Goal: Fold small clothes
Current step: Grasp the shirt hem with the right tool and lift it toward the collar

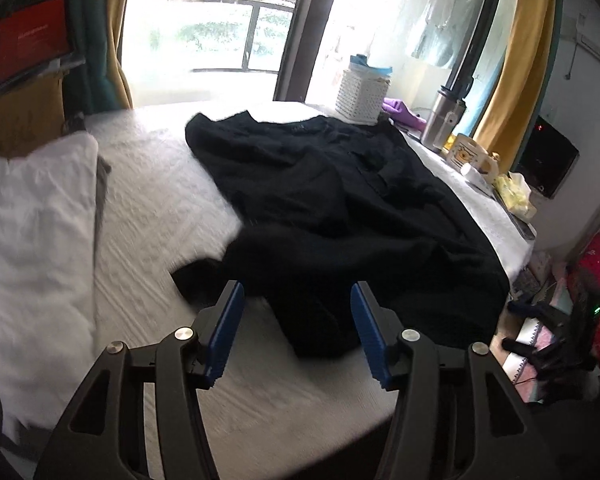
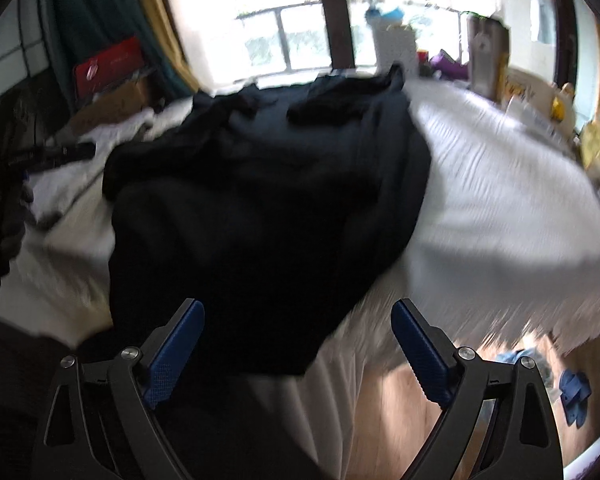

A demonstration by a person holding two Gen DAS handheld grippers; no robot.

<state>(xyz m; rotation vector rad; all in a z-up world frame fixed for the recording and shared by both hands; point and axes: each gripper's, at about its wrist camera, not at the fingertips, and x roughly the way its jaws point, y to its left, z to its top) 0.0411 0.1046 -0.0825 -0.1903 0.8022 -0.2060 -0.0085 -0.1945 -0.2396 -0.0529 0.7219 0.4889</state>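
Observation:
A black garment point(image 1: 340, 216) lies rumpled across the white mattress point(image 1: 160, 168), reaching from the far side to the near edge. My left gripper point(image 1: 298, 300) is open, its blue pads just above the garment's near hem, holding nothing. In the right wrist view the same black garment point(image 2: 268, 200) covers the bed's middle and hangs over the near edge. My right gripper point(image 2: 298, 316) is open and empty, above the garment's near edge. That view is blurred.
A white folded cloth point(image 1: 32, 232) lies at the left of the mattress. A white basket point(image 1: 362, 96), a steel flask point(image 1: 440, 120), a mug point(image 1: 466, 152) and small items line the far right side. The floor point(image 2: 400, 412) shows below the bed edge.

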